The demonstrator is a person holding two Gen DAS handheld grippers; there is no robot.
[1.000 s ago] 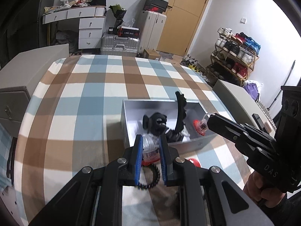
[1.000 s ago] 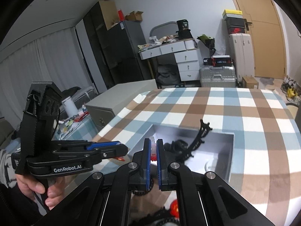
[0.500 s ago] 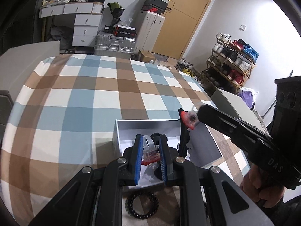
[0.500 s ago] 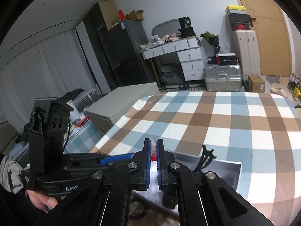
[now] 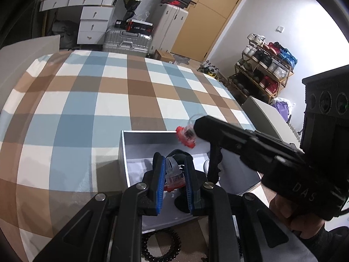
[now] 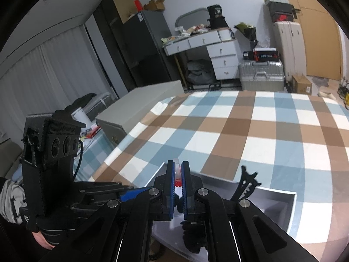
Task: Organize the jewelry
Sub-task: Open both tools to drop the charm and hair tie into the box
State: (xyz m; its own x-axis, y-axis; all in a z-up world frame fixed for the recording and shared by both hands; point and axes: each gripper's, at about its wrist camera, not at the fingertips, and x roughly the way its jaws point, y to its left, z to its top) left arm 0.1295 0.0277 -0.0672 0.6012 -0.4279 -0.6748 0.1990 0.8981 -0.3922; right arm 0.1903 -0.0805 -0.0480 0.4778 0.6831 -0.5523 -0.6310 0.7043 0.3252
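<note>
Checked cloth beneath: left tool point(image 5: 173, 182) and right tool point(image 6: 178, 184) each clench a red-clear clip.

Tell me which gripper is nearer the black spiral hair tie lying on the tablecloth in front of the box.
Left. The left gripper hangs just above the black spiral hair tie, over the box's near edge. The right gripper is farther off, above the box's far side.
</note>
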